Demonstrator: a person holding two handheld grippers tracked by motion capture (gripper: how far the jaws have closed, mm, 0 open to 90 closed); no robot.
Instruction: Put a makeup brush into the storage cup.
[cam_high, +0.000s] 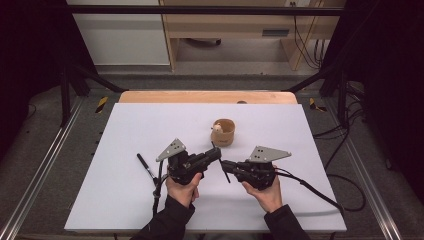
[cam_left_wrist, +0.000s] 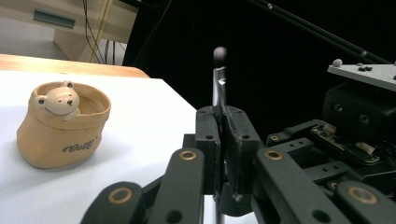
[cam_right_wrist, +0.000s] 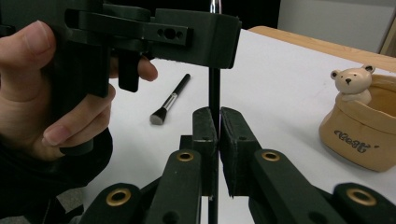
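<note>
**Item 1 – slim makeup brush (cam_high: 227, 175), the thing in hand.** It sits low in the centre of the high view, off the table (cam_high: 150, 125) and bridging my two grippers. In the left gripper view it stands upright, with a silver ferrule and a small dark tip at the top.

**Item 2 – left gripper (cam_high: 218, 152).** Its fingers are clenched on the brush near the ferrule.

**Item 3 – right gripper (cam_high: 223, 164).** Its fingers are clenched on the same brush, lower on the thin black handle.

**Item 4 – tan pouch-shaped holder (cam_high: 223, 134).** It stands at the middle of the high view, just above the grippers. A small bear figure (cam_left_wrist: 60, 99) peeks over its rim.

**Item 5 – second makeup brush (cam_high: 146, 167).** It lies flat on the table, left of centre in the high view, and nothing is touching it. It has a black handle and a flat, dense head.

**Step in hand.** I judge this a hand-over, or a re-grip, with both grippers on one brush.

**Next move.** One pair of fingers must let go while the other holds firm, so the brush doesn't twist or drop. The brush then likely goes into the holder, handle down, and needs to clear the bear.

**Writing.** The holder has one dark cursive word on its front, which I cannot read with certainty. No other labels are legible.
</note>
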